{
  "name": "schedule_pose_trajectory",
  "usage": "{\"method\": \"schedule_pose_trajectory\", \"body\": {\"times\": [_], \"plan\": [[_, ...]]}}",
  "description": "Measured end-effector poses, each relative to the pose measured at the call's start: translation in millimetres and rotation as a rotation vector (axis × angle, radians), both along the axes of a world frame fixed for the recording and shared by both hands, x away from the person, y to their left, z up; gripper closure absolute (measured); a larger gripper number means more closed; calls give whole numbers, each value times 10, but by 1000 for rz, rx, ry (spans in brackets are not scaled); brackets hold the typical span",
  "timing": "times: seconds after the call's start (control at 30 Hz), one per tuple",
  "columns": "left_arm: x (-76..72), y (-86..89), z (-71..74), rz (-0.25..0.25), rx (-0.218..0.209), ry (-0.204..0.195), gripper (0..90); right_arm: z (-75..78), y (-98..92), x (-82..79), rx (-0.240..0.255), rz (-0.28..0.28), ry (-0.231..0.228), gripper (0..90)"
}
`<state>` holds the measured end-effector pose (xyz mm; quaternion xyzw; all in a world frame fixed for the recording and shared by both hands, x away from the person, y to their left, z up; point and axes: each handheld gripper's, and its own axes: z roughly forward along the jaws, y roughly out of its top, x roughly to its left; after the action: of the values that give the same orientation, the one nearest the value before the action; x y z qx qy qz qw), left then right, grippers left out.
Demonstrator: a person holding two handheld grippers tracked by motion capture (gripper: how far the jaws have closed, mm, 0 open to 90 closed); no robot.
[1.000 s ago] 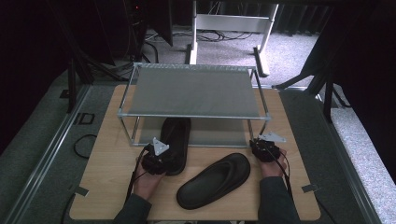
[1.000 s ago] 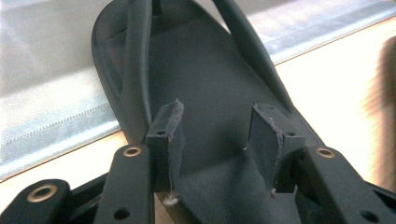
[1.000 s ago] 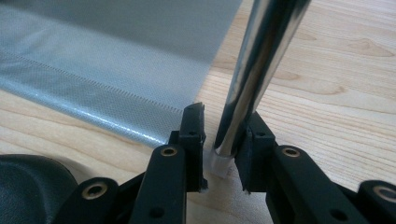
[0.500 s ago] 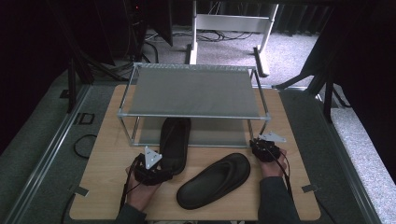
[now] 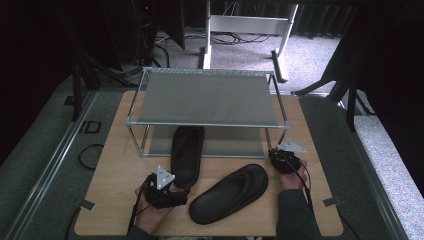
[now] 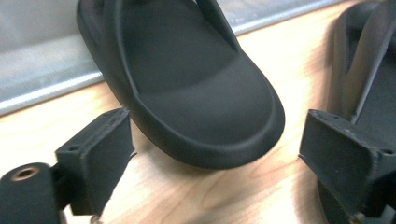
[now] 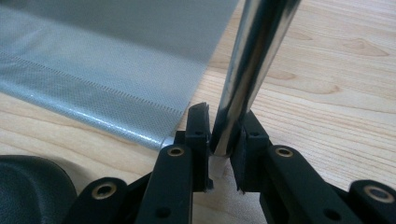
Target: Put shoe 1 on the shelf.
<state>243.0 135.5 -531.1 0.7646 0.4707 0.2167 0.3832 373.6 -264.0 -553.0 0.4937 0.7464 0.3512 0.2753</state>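
Wooden table (image 5: 115,165), light grain, set on a grey carpeted floor (image 5: 45,150). Metal rail (image 5: 55,160) runs along the floor past the table's left edge; a black cable (image 5: 87,155) loops beside it. Beyond the far edge, a white furniture frame (image 5: 250,25) with more cables (image 5: 235,37) under it. Surroundings dark; black stand legs (image 5: 345,80) off the far right corner.

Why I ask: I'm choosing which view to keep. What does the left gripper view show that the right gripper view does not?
Left gripper view: the heel of one sandal between open, clear jaws of the left gripper, which have just been opening. Right gripper view: the right gripper shut on the rack's leg, beside its lower shelf. Both: the wooden table and part of the second sandal.
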Motion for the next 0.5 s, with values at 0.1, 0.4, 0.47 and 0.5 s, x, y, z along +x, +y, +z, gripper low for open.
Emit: {"method": "schedule_pose_trajectory", "body": {"times": [0.1, 0.4, 0.47, 0.5], "plan": [[-6, -12, -8, 1, 5, 3, 83, -1, -1, -1, 1, 0, 0, 788], [102, -71, -125, -33, 33, 35, 67, -2, -3, -10, 3, 0, 0, 788], [109, -68, -135, -16, 51, 28, 78, -2, -4, -11, 4, 1, 0, 788], [114, -58, -136, -14, 55, 33, 125, -3, -4, -10, 4, 1, 0, 787]]}}
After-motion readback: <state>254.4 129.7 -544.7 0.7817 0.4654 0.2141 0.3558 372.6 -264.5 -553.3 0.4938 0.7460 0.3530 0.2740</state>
